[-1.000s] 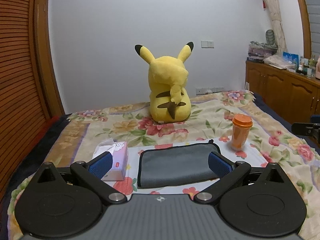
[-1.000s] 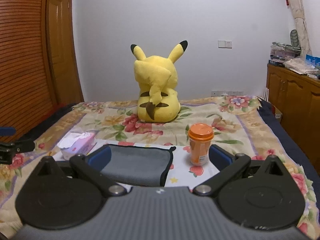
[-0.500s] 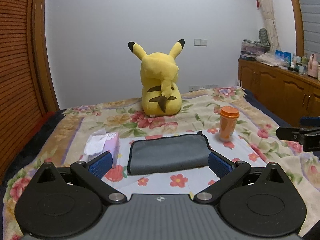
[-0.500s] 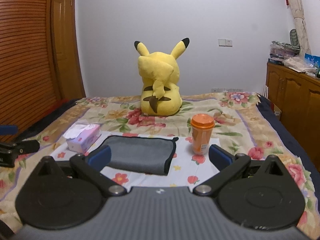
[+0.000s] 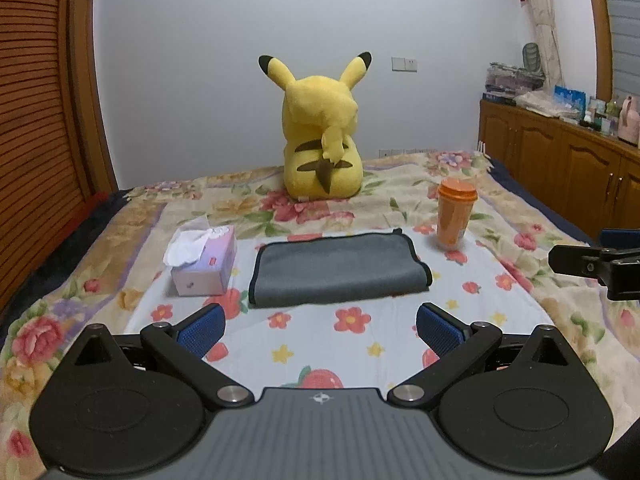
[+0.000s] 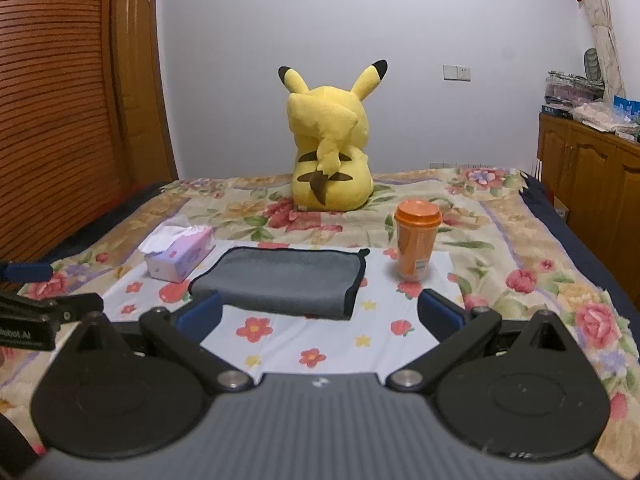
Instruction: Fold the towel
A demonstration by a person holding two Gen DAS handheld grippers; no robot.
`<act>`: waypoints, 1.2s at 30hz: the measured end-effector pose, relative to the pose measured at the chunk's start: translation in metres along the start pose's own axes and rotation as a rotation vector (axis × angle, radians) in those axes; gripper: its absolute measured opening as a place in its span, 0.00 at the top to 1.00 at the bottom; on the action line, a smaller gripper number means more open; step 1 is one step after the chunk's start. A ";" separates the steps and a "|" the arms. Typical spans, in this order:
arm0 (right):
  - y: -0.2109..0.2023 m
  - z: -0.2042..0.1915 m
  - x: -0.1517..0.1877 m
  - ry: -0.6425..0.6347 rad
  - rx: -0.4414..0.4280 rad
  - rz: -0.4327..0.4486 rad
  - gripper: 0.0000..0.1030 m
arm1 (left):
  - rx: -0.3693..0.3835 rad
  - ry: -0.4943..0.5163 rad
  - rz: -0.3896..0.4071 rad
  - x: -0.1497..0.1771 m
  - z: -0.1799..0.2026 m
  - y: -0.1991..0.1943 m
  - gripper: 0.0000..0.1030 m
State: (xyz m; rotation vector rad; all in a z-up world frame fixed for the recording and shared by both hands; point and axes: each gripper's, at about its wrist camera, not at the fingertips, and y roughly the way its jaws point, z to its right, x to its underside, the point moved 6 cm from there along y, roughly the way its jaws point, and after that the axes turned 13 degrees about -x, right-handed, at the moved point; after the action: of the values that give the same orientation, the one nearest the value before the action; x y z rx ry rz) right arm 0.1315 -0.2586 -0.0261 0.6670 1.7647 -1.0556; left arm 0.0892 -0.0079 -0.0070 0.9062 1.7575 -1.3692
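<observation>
Bedroom setting, floral bedspread (image 5: 520, 216) serving as the work surface under a pale flowered sheet. Item one: grey towel (image 5: 338, 268), lying flat and already doubled into a neat rectangle with dark piping showing along its left and right edges; it is sitting at the middle of the sheet, untouched by either tool. Beside the towel's left edge a tissue box (image 5: 204, 262) is standing, a tissue poking from its top; near the towel's right far corner an orange cup (image 5: 454, 218) is standing upright; well behind the towel a yellow plush toy (image 5: 322, 136) is sitting with its back turned. Left gripper (image 5: 320, 330) is hovering short of the towel's near edge, fingers spread wide and holding nothing. Right gripper (image 6: 320, 314) is likewise spread wide and empty, its left pad overlapping the towel's near left corner in view only. Compared with a second ago, both tools are sitting farther back from the towel, which is now lying wholly beyond the fingertips; judged from this, the fold is appearing complete and the hands are withdrawing.
</observation>
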 end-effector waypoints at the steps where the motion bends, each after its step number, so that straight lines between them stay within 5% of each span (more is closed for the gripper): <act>1: 0.000 0.000 0.002 0.003 0.000 -0.003 0.00 | 0.002 -0.001 -0.004 0.002 0.000 0.000 0.00; 18: 0.008 -0.016 0.043 -0.029 0.001 -0.050 0.00 | 0.000 -0.016 -0.063 0.043 0.009 0.007 0.00; 36: 0.012 -0.011 0.060 -0.019 0.022 -0.053 0.00 | -0.015 -0.045 0.011 0.042 0.005 0.001 0.00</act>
State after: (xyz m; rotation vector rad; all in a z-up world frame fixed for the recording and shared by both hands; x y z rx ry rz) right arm 0.1116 -0.2444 -0.0830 0.6247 1.7650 -1.1154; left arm 0.0696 -0.0089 -0.0446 0.8694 1.7239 -1.3578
